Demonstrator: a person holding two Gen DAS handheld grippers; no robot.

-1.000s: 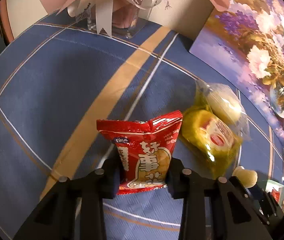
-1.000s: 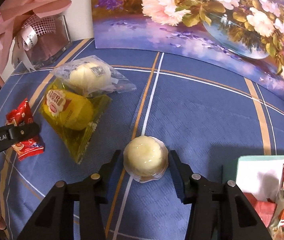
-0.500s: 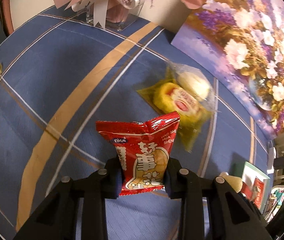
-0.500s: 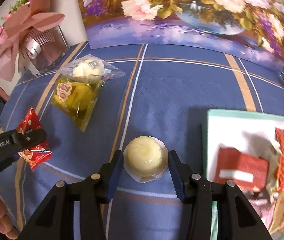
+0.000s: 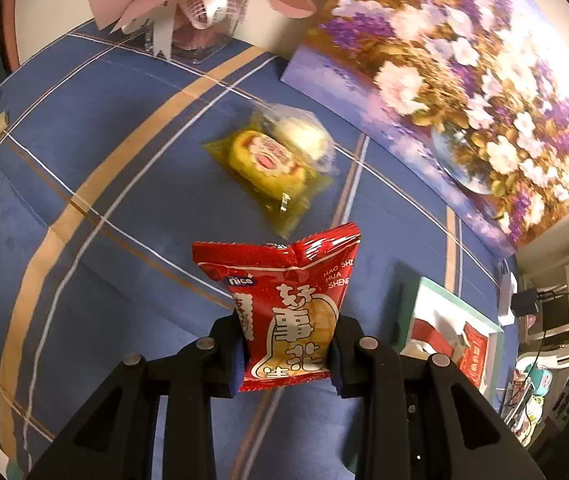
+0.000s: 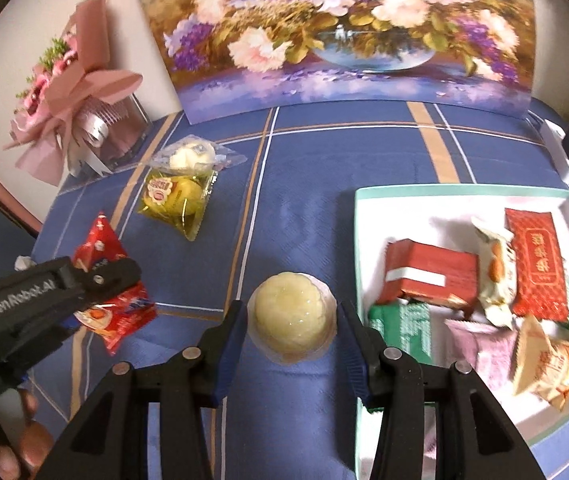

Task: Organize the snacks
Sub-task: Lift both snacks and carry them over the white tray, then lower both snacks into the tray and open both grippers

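Both grippers have risen and moved toward the tray (image 6: 358,240). Left gripper (image 5: 289,346) clamps a red snack packet (image 5: 290,308); right gripper (image 6: 291,328) clamps a pale round cake (image 6: 290,314). The tray holds assorted wrapped snacks (image 6: 484,280).

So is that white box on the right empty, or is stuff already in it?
Not empty. The white box already holds several wrapped snacks, among them a red carton and a green packet.

You have a glossy red foil snack packet (image 5: 290,312) with white characters; a pale yellow round jelly cup (image 6: 290,314); a blue tablecloth (image 6: 304,200) lined tan and white; a white tray (image 6: 400,216), mint-green rim.
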